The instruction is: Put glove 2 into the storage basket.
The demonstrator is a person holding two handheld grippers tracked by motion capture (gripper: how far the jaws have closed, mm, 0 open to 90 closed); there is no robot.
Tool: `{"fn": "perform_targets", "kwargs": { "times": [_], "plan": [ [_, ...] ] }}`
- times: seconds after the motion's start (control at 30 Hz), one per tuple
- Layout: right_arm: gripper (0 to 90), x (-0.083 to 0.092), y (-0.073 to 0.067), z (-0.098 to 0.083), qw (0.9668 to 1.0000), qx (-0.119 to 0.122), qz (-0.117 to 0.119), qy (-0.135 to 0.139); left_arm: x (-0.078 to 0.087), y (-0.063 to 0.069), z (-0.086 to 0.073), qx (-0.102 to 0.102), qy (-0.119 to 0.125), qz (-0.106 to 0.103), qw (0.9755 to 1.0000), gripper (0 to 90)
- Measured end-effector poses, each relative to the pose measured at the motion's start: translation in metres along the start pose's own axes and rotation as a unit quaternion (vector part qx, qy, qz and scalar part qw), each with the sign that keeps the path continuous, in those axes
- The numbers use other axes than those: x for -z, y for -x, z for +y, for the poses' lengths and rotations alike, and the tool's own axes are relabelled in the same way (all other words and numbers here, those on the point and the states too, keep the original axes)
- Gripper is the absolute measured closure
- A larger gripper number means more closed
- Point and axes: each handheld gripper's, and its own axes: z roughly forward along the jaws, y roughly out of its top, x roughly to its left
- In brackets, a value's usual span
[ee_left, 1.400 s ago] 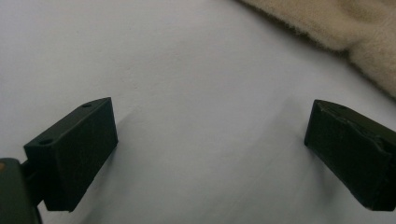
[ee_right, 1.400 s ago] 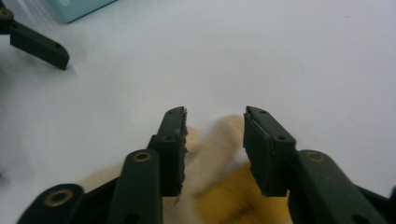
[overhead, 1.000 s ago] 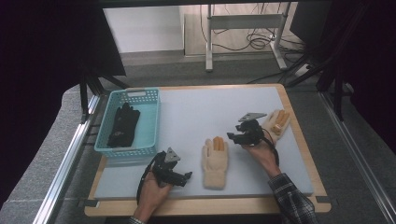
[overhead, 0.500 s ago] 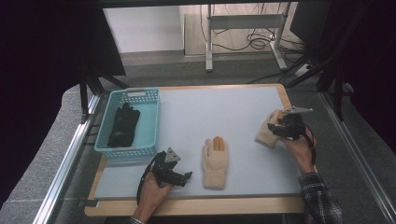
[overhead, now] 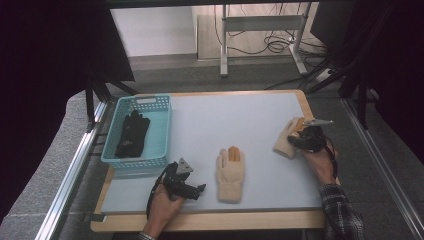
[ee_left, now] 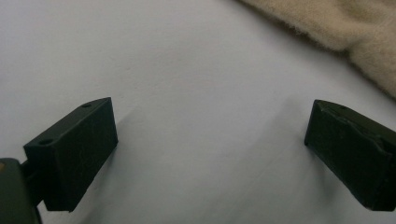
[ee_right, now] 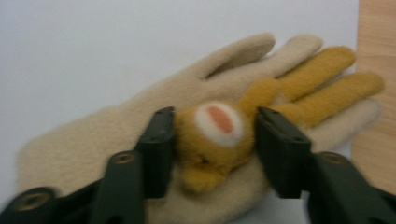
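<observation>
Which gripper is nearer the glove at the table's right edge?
Right. The right gripper has been closing, its jaws on either side of the orange patch on that glove. The left gripper sits by the table's near edge, far across from it.

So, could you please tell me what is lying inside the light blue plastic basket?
A black glove lies flat inside the light blue plastic basket. Whatever might be beneath the glove is covered.
</observation>
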Motion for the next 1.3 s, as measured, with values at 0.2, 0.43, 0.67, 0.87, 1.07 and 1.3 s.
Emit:
{"fn": "perform_targets", "kwargs": {
  "times": [0.2,0.43,0.67,0.87,1.07,1.3],
  "plan": [
    [56.7,0.009,-0.001,0.001,1.0000,0.001,0.001,-0.002,0.000,0.000,0.000,0.000,0.000,0.000,1.0000,2.8],
    [56.8,0.033,-0.009,0.010,0.9996,0.006,0.019,0.021,0.000,0.000,0.000,0.000,0.000,0.000,1.0000,2.8],
    [56.8,0.052,-0.027,0.021,0.9982,0.026,0.042,0.033,0.000,0.000,0.000,-0.001,-0.001,0.000,1.0000,2.8],
    [56.8,0.067,-0.054,0.032,0.9946,0.054,0.075,0.048,0.000,0.000,0.000,-0.001,-0.002,-0.001,1.0000,2.7],
    [56.8,0.074,-0.087,0.039,0.9876,0.084,0.122,0.050,0.000,0.000,0.000,-0.001,-0.002,-0.001,1.0000,2.8],
    [56.9,0.073,-0.134,0.039,0.9727,0.112,0.197,0.048,0.000,0.000,0.000,0.000,0.000,0.000,1.0000,2.8]
  ]
}}
